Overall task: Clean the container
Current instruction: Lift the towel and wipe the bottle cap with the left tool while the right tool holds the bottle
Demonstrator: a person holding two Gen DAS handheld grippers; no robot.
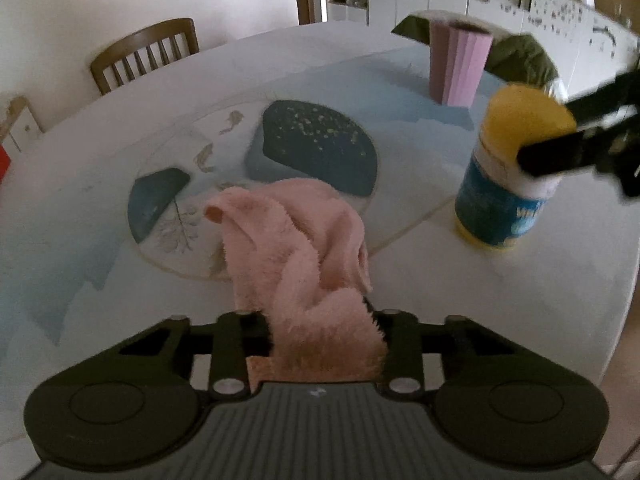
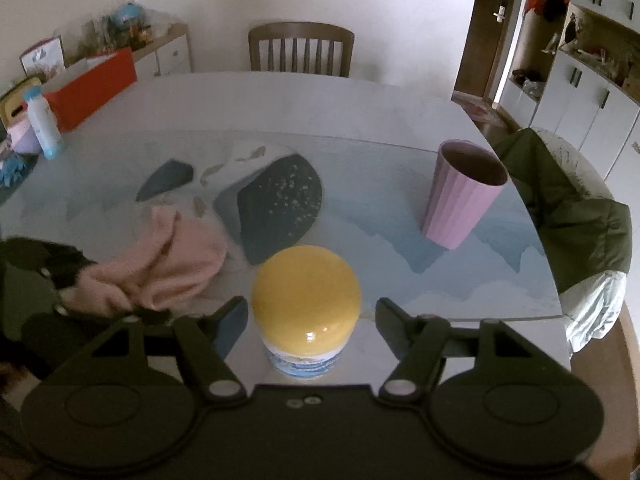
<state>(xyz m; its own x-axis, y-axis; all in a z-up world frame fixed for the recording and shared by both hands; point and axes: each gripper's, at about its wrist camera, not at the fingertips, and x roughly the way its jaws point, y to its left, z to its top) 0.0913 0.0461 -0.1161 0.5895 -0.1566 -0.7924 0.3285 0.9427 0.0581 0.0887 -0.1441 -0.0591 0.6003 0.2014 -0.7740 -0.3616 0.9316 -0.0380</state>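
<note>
From the left wrist camera, the left gripper (image 1: 320, 320) is narrowed onto a fluffy pink terry cloth (image 1: 304, 248); the cloth fills the gap between its black fingers and bunches up ahead of them on the pale blue patterned table (image 1: 500, 304). To the right stands the round container with a blue-and-white label and a domed yellow lid (image 1: 506, 184), upright on the table and well apart from the cloth. The right gripper (image 1: 560, 132) comes in from the right edge, blurred, with one black finger above and one below the yellow lid; from here it cannot be told whether they touch it. A ribbed pink plastic cup (image 1: 460, 64) stands farther back.

From the right wrist camera, the right gripper (image 2: 310, 316) stands wide, its two fingers on either side of the yellow-lidded container (image 2: 306, 300), with a visible gap on each side, so the pads are not pressing it. At the left, the left gripper (image 2: 120, 304) clamps the pink cloth (image 2: 172, 264). The pink cup (image 2: 464, 196) stands upright to the right, near the table's edge.
</note>
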